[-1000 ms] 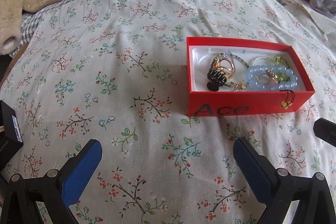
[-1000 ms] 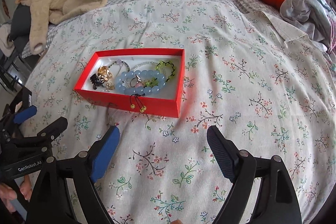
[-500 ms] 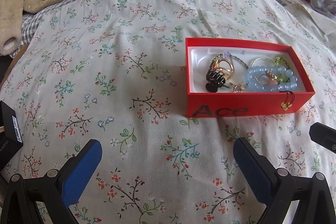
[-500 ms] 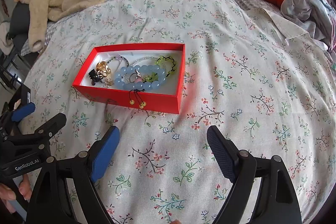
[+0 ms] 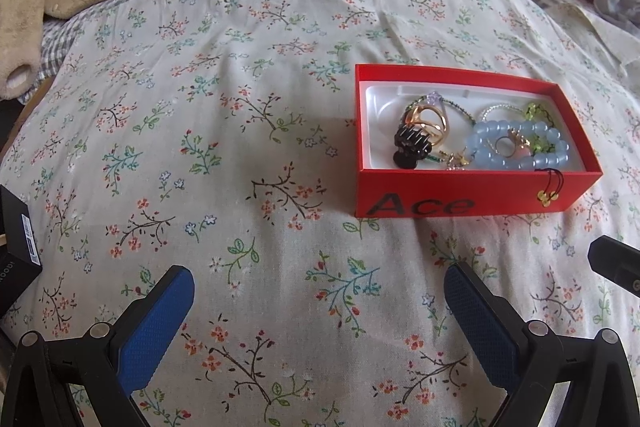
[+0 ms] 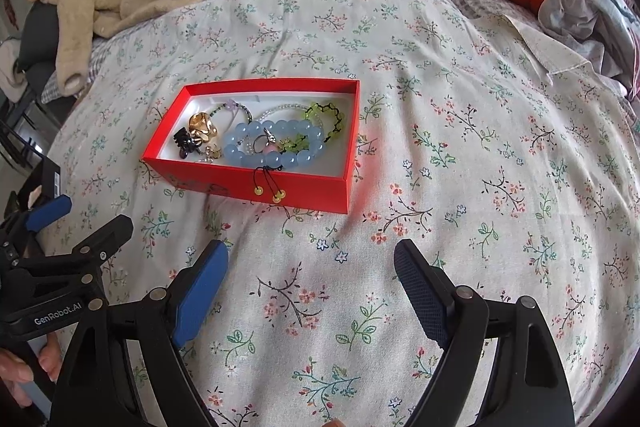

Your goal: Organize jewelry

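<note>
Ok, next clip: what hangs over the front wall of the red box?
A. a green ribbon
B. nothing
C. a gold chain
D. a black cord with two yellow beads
D: a black cord tipped with two yellow beads drapes from the blue bead bracelet over the near wall of the red box.
</note>
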### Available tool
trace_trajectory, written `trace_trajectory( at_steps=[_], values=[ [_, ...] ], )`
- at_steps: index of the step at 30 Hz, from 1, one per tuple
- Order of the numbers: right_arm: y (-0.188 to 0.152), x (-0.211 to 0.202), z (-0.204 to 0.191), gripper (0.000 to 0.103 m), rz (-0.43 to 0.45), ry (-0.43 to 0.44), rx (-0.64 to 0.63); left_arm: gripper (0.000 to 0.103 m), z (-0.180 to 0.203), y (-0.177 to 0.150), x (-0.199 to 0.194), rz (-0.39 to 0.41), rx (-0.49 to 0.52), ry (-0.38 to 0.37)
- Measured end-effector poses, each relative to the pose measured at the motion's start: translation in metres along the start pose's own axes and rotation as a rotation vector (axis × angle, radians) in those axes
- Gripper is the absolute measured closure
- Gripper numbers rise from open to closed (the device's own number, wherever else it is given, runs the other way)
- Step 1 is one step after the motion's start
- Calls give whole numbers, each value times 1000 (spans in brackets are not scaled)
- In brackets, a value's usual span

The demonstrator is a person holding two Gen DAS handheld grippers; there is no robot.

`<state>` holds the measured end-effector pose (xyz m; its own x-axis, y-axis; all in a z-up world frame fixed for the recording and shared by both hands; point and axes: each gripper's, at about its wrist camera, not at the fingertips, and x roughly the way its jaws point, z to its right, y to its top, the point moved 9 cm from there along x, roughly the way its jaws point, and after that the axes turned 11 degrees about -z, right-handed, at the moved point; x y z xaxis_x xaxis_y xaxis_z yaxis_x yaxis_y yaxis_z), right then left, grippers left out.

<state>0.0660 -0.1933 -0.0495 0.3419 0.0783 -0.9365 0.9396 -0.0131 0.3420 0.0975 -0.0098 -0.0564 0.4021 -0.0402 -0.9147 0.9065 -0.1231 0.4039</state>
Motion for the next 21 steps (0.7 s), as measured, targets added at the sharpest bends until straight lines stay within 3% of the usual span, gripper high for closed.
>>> trace_trajectory(
  at_steps=[21],
  values=[
    [0,2,-4,16,-7,0,-6,0,0,1,-2,4,-7,-10]
  ],
)
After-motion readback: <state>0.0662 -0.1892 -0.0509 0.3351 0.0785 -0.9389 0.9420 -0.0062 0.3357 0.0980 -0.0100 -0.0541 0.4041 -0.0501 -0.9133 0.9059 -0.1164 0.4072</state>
